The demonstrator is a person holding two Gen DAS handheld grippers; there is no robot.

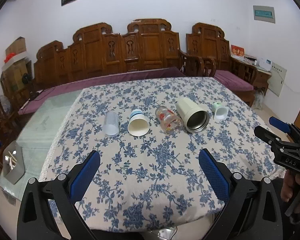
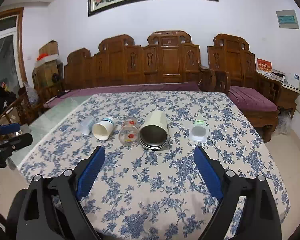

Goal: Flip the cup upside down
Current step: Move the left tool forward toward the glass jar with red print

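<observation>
Left wrist view first: we see our left gripper (image 1: 149,159) low over the near edge of the surface (image 1: 150,190), its jaws spread wide and holding nothing. A blue-flowered cloth covers the surface. Five cups lie on their sides in a row across the middle, mouths turned toward us. From left to right we count a frosted plastic cup (image 1: 110,124), a white paper cup (image 1: 137,122) with a blue-banded base, a clear glass (image 1: 168,120) printed with red and yellow figures, a cream metal-lined cup (image 1: 192,115) and a small white tub (image 1: 220,110) with a green base. The glass and the cream cup lie just beside each other, seemingly touching; the others sit apart. Our right gripper (image 1: 278,132) shows at the right edge, off the side of the surface, with part of the hand (image 1: 294,186) below it; from here we cannot tell how its jaws stand. A carved wooden bench (image 1: 130,50) with purple cushions runs along the wall behind.

Right wrist view next: our right gripper (image 2: 150,158) has its jaws wide apart too, with nothing between them, near the front of the surface (image 2: 150,190). The same row lies ahead: frosted cup (image 2: 87,125), paper cup (image 2: 104,128), glass (image 2: 129,131), cream cup (image 2: 154,131) almost straight in front, small tub (image 2: 198,131) to its right. The left gripper (image 2: 12,134) pokes in at the left edge.
</observation>
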